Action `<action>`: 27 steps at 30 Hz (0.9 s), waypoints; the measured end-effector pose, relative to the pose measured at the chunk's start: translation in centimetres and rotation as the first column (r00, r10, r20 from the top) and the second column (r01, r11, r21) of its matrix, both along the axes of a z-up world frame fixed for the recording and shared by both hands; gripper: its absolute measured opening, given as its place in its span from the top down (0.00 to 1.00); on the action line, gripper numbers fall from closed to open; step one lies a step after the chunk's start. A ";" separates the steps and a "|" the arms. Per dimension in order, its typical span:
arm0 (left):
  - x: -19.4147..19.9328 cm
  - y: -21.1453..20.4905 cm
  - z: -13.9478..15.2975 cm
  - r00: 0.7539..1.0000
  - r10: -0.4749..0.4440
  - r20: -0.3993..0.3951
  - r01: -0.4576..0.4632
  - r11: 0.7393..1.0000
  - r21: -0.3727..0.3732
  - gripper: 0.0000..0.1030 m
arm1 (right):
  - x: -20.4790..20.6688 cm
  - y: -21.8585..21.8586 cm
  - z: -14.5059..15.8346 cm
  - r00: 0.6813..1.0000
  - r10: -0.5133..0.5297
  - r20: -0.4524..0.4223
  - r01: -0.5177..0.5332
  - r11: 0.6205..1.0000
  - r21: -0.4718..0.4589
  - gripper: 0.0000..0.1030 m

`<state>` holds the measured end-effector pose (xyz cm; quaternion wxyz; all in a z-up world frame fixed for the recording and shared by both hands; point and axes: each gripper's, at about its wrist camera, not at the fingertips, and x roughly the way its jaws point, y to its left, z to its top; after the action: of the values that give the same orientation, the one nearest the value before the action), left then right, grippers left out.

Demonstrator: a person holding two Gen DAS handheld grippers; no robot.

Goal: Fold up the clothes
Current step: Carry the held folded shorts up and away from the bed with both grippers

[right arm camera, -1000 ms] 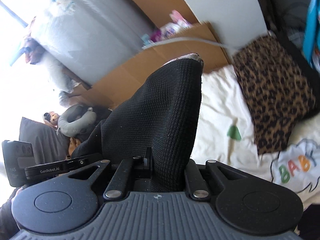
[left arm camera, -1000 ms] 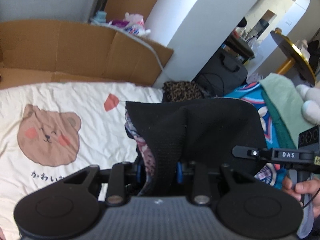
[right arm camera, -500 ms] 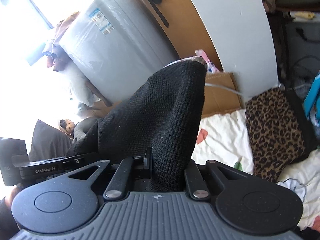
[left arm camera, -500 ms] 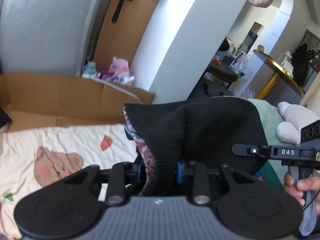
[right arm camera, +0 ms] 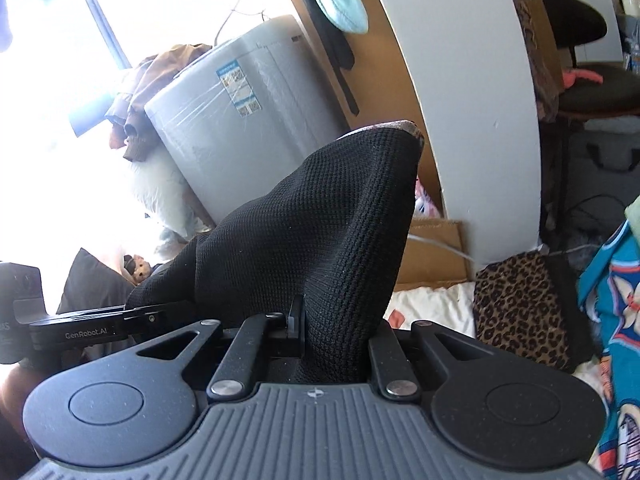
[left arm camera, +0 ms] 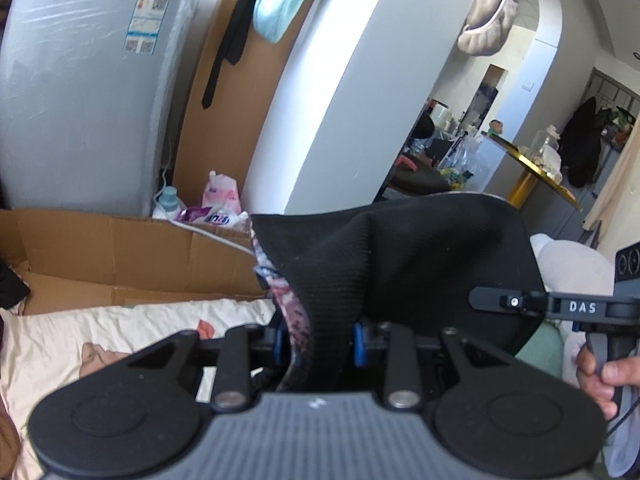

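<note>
Left wrist view: soft, limp black knit garment [left arm camera: 400,264] is clamped by left gripper [left arm camera: 318,340] and right gripper [right arm camera: 340,332]; edges are best pinched.

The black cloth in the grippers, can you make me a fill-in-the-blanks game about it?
1. Both grippers are shut on a knitted cloth coloured ____.
2. The spotted cloth on the bed has a ____ pattern.
3. Behind the bed stands flattened brown ____.
4. The round table has an edge coloured ____.

Missing words: black; leopard; cardboard; gold
</note>
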<state>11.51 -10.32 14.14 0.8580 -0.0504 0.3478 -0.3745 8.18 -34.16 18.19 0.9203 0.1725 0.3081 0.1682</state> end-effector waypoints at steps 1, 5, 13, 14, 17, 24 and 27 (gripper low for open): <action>-0.1 -0.1 0.5 1.000 0.000 0.004 0.000 1.000 -0.002 0.68 | -0.1 0.0 0.6 1.000 -0.003 0.004 0.003 1.000 -0.006 0.91; -0.8 -0.3 2.0 1.000 -0.001 0.021 0.001 1.000 -0.024 0.68 | -0.7 -0.2 2.9 1.000 -0.014 0.027 0.014 1.000 -0.024 0.91; -1.7 -0.1 3.3 1.000 0.005 0.020 -0.004 1.000 -0.024 0.68 | -1.8 0.0 4.2 0.999 -0.019 0.038 0.021 0.998 -0.051 0.91; -2.0 -0.1 3.6 1.000 0.005 0.023 -0.005 1.000 -0.022 0.68 | -2.0 0.0 4.3 0.999 -0.022 0.038 0.024 0.998 -0.052 0.91; -2.4 -0.3 4.1 0.999 -0.002 0.044 0.002 1.000 -0.013 0.68 | -2.2 -0.1 4.5 0.999 -0.026 0.036 0.028 0.998 -0.058 0.91; -2.6 -0.9 3.7 0.999 -0.005 0.039 0.005 1.000 -0.019 0.68 | -2.7 -1.0 4.0 0.998 -0.026 0.051 0.029 0.998 -0.057 0.91; -2.7 -1.8 3.2 0.999 -0.010 0.048 0.010 1.000 0.004 0.68 | -2.4 -1.4 3.0 0.998 -0.038 0.043 0.041 0.997 -0.062 0.91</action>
<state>8.85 -12.12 17.37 0.8645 -0.0381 0.3279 -0.3791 5.81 -35.59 21.19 0.9347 0.1461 0.2903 0.1437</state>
